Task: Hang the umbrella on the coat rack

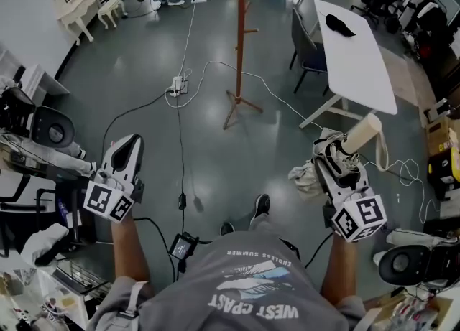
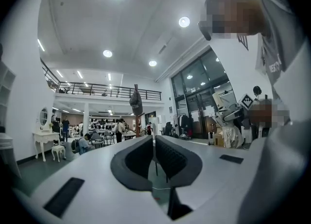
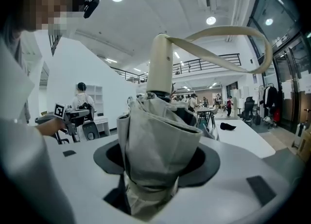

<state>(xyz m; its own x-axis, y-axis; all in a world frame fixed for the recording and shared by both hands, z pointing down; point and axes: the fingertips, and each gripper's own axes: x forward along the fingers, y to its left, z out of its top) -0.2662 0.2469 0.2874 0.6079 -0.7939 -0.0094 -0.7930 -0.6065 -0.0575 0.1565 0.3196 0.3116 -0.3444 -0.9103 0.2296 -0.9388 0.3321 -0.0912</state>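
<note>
The brown wooden coat rack (image 1: 239, 42) stands on the grey floor ahead, a few steps off; in the left gripper view a thin pole (image 2: 136, 121) with a dark thing hung on it rises beyond the jaws. The folded beige umbrella (image 1: 359, 136) is gripped by my right gripper (image 1: 334, 151), with its pale handle pointing forward and loose fabric hanging below. In the right gripper view the umbrella (image 3: 155, 135) fills the jaws, its handle (image 3: 160, 62) and strap loop (image 3: 233, 33) reaching up. My left gripper (image 1: 129, 143) is shut and holds nothing, its pads (image 2: 141, 157) together.
Cables and a power strip (image 1: 177, 87) run across the floor left of the rack. A white table (image 1: 363, 57) with a dark item (image 1: 339, 25) and a chair (image 1: 305, 46) stand at the right. An office chair (image 1: 43, 128) and clutter line the left side.
</note>
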